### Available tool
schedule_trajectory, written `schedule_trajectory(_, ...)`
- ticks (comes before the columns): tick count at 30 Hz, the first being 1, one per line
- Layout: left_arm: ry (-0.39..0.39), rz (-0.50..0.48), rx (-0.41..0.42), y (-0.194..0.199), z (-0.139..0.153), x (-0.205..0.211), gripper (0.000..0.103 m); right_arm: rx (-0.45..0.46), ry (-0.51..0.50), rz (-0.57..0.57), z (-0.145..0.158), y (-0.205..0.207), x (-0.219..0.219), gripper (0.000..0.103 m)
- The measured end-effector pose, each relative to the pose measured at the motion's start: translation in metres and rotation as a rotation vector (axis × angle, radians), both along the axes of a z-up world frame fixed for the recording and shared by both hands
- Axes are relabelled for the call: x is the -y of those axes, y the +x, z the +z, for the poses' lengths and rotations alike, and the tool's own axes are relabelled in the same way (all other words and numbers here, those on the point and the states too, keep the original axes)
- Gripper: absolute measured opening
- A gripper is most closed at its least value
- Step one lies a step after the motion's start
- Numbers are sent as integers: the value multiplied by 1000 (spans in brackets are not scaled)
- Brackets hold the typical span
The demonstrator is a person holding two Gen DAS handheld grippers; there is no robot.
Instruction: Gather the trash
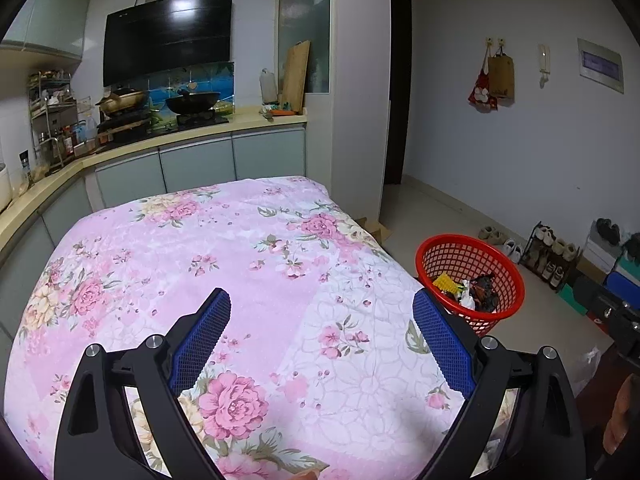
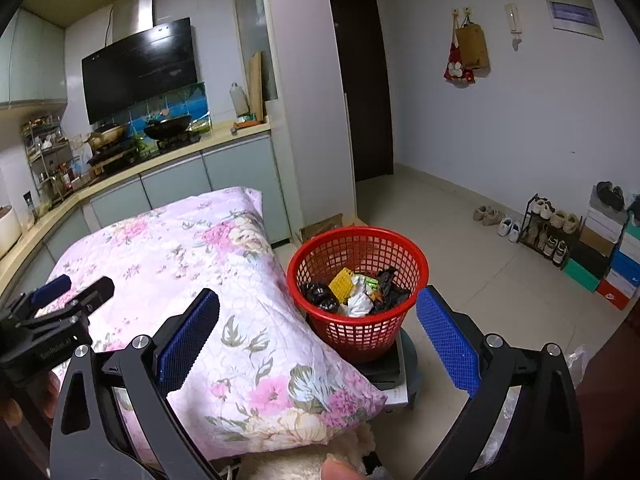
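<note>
A red mesh basket (image 2: 320, 256) stands to the right of a table under a pink floral cloth (image 2: 168, 248). It holds trash (image 2: 360, 288): black, yellow, green and white pieces. The basket also shows in the left wrist view (image 1: 508, 264), with its trash (image 1: 472, 290). My left gripper (image 1: 322, 308) is open and empty above the floral cloth (image 1: 224, 248). My right gripper (image 2: 318, 312) is open and empty, just in front of the basket. The left gripper also shows at the left of the right wrist view (image 2: 72, 286).
A kitchen counter (image 1: 192, 136) with woks and a stove runs behind the table. A shoe rack (image 2: 548, 232) and stacked shoe boxes (image 2: 612, 264) stand by the right wall. The basket rests on a dark stand (image 2: 384, 364). Tiled floor (image 2: 460, 232) lies to the right.
</note>
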State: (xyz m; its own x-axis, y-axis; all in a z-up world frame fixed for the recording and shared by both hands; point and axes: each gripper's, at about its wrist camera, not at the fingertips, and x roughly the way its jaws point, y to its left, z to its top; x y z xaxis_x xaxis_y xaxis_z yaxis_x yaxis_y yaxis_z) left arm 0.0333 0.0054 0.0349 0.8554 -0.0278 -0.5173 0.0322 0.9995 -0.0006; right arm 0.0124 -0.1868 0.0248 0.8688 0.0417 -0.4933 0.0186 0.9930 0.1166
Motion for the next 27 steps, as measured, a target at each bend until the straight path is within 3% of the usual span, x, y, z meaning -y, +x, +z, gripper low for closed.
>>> schedule_trajectory(20, 19, 49, 25, 2, -14, -1, 89, 49, -25, 36, -4, 6, -11, 96)
schedule_trajectory(27, 10, 56, 15, 3, -16, -4, 89, 29, -14, 46, -8, 10, -13, 96)
